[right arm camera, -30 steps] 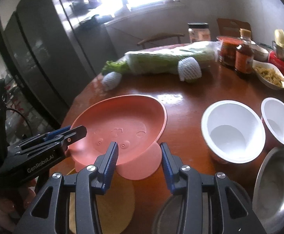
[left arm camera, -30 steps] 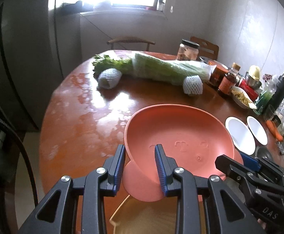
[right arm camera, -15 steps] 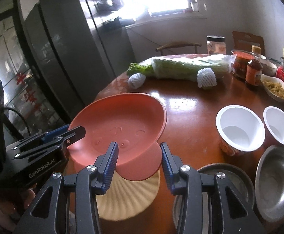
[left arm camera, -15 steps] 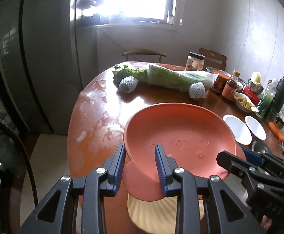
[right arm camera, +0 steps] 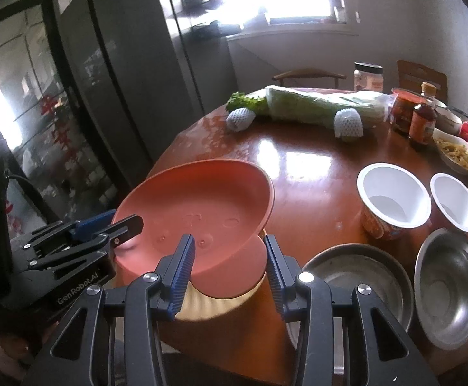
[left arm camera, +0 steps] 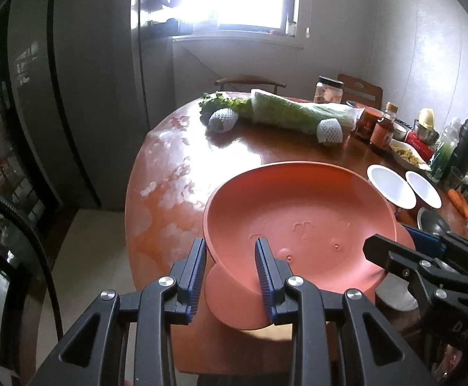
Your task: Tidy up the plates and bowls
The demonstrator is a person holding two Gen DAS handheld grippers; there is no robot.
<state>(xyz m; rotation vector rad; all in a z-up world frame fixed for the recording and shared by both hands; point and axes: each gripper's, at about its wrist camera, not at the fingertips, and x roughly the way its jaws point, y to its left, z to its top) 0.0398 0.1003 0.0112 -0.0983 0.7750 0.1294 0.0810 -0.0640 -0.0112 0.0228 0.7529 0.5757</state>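
Both grippers are on the salmon-pink plastic bowl (left arm camera: 301, 222), and it hangs in the air, tilted, over the near edge of the round reddish-brown wooden table (left arm camera: 234, 157). The left gripper (left arm camera: 230, 276) has its blue ribbed pads closed down on the bowl's near rim and flat ear-shaped tab, one pad inside the bowl, one outside. The right gripper (right arm camera: 229, 268) sits a touch wider, its jaws pinching the opposite ear tab, with the inner pad against the bowl wall. In the right wrist view the left gripper (right arm camera: 127, 225) bites the bowl's far-left rim.

Directly under the bowl a pale yellow fluted plate (right arm camera: 214, 305) lies on the table, mostly covered by the bowl. Just beside it sit a shallow stainless-steel dish (right arm camera: 359, 276) and, to its right, a deeper stainless-steel bowl (right arm camera: 449, 286). Behind those stand two white paper cup-bowls (right arm camera: 395, 199) side by side, both upright and empty.

Across the table, well apart from the action, lies a long wrapped cabbage (left arm camera: 298, 112) with a leafy green bunch at one end and two white foam-netted fruits (left arm camera: 222, 121) beside it. Jars and sauce bottles (right arm camera: 422, 122) crowd the far right edge.
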